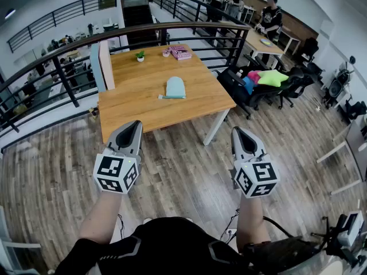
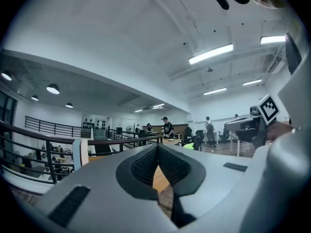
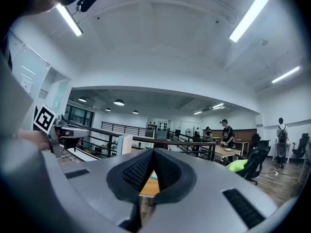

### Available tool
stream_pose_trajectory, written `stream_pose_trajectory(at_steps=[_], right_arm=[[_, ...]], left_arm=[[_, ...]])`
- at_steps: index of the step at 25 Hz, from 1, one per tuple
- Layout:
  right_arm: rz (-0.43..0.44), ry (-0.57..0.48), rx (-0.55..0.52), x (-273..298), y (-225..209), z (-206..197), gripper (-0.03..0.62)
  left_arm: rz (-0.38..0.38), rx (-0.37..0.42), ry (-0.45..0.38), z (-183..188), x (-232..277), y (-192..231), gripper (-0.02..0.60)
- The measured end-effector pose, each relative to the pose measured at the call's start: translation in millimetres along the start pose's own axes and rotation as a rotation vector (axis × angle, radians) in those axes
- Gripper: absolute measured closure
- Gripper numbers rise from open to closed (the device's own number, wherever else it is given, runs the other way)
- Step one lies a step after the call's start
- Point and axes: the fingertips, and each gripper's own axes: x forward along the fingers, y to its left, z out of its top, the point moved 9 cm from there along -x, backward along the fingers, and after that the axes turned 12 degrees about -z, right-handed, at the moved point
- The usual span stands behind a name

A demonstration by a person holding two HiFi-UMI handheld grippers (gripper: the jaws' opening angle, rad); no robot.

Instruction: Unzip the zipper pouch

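Light blue zipper pouch [image 1: 175, 87] lies flat mid-table.

Pouch [image 1: 175, 87] on table [image 1: 132, 105]; left gripper [image 1: 135, 125], right gripper [image 1: 237, 131] (jaws together) well short.

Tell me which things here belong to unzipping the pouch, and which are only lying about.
For the job: light blue zipper pouch; left gripper and right gripper, both shut and empty; wooden table under the pouch.
Lying about: small potted plant; pink box; upright folders.
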Motion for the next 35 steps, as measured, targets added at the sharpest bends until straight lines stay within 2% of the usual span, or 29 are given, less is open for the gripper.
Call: stream_pose_trajectory(at_steps=[14, 25, 28, 31, 32, 34, 35], right_arm=[[0.041, -0.012, 0.042, 5.4, -4.1, -1.4, 0.585], [0.064, -0.006, 0.033, 6.4, -8.0, -3.3, 0.579], [0.080, -0.003, 0.034, 7.7, -9.9, -5.2, 0.559], [0.101, 0.008, 0.041, 7.1, -12.0, -7.9, 0.476], [0.106, 0.011, 0.045, 7.1, -13.2, -8.9, 0.439], [0.108, 0.010, 0.054, 6.7, -17.2, -10.6, 0.407], [0.108, 0.006, 0.059, 6.0, -19.8, -11.1, 0.401]], left_arm=[[0.017, 0.008, -0.004, 4.4, 1.4, -5.4, 0.552], [0.036, 0.000, -0.004, 2.9, 2.9, -11.2, 0.551], [0.036, -0.005, -0.009, 2.6, 4.0, -13.5, 0.551], [0.029, -0.004, -0.010, 1.7, 4.8, -17.6, 0.548], [0.019, -0.004, -0.008, 1.1, 5.5, -19.2, 0.533], [-0.006, -0.007, -0.002, -0.3, 8.7, -23.0, 0.404], [-0.014, -0.005, 0.001, -0.8, 10.6, -25.1, 0.383]])
